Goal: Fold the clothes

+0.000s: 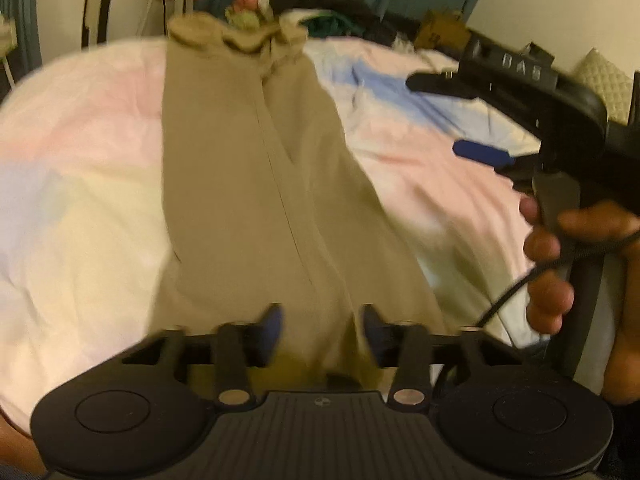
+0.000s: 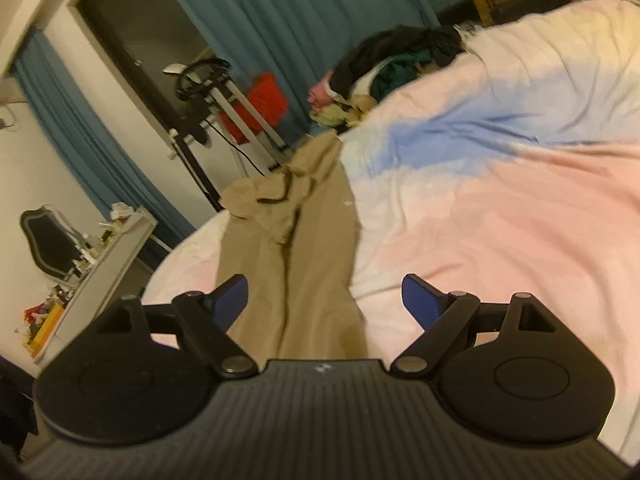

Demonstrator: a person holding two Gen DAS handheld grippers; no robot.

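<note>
Trousers (image 1: 256, 184) in a plain khaki cloth lie lengthwise on the bed (image 1: 80, 208), legs together, the waistband bunched at the far edge near a heap of other clothes (image 1: 320, 8). A long seam runs down the middle and the near end sits right under the left gripper (image 1: 318, 328). Its blue pads stand apart with the cloth between them but, as far as the blurred view lets me judge, not pinched; it looks released rather than clenched. The right gripper (image 2: 324, 300) hangs wide open above the same leg ends and holds nothing; a hand (image 1: 560, 264) grips its handle at the right.

The step in hand seems to be laying the trousers flat before the next fold. To do it well, each gripper should take one corner of the hem, both layers at once, and carry them evenly towards the waistband so the seam stays straight. The crumpled waistband wants smoothing first, or the fold will come out lopsided.
</note>
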